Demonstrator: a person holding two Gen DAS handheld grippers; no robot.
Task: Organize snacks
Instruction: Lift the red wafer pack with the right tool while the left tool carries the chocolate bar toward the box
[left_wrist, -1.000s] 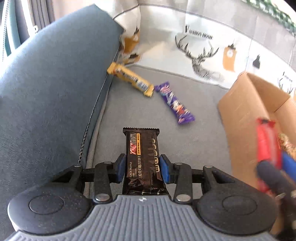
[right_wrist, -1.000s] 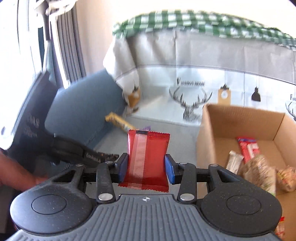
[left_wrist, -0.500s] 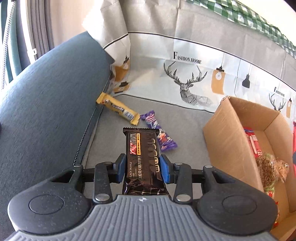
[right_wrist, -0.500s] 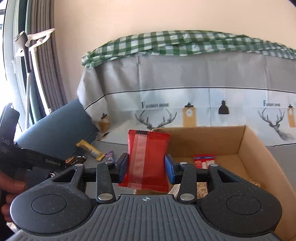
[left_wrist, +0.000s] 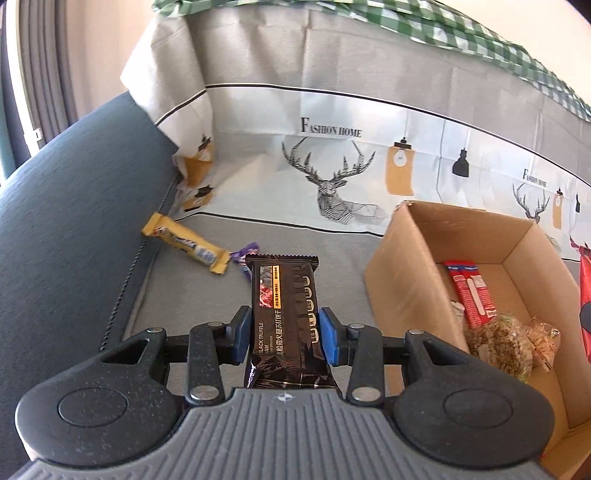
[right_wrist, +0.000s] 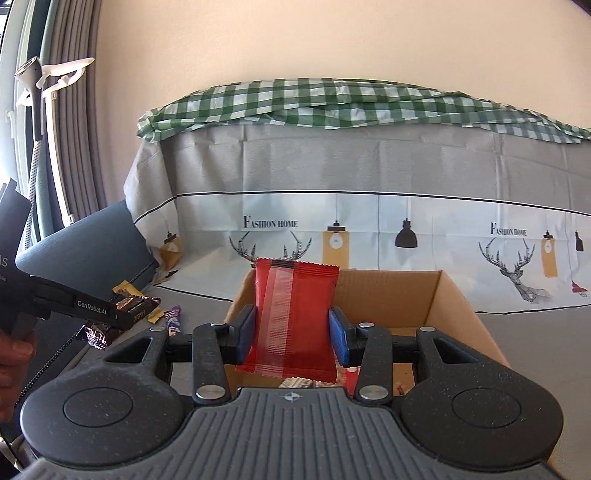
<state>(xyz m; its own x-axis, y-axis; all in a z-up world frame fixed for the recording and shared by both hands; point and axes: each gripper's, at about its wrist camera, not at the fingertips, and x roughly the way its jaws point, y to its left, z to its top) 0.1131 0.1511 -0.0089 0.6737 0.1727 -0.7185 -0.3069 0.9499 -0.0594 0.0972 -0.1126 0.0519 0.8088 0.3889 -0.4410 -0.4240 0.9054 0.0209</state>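
Note:
My left gripper (left_wrist: 284, 334) is shut on a black truffle cracker packet (left_wrist: 286, 310), held above the grey sofa seat, left of the cardboard box (left_wrist: 402, 280). My right gripper (right_wrist: 291, 334) is shut on a red snack packet (right_wrist: 295, 314), held over the box's (right_wrist: 458, 306) near left part. The box holds a red packet (left_wrist: 471, 291) and bags of grainy snacks (left_wrist: 506, 341). A yellow bar (left_wrist: 186, 245) and a purple candy (left_wrist: 243, 258) lie on the seat beyond the left gripper. The left gripper with its black packet (right_wrist: 129, 308) shows at the left of the right wrist view.
The blue sofa armrest (left_wrist: 74, 221) rises on the left. A deer-print cover (left_wrist: 332, 147) drapes the backrest, with a green checked cloth (right_wrist: 332, 103) on top. Curtains and a window stand at the far left.
Both grippers have risen and tilted up, each still holding its packet. The right gripper has moved right, over the box. The left gripper now sees more of the box.

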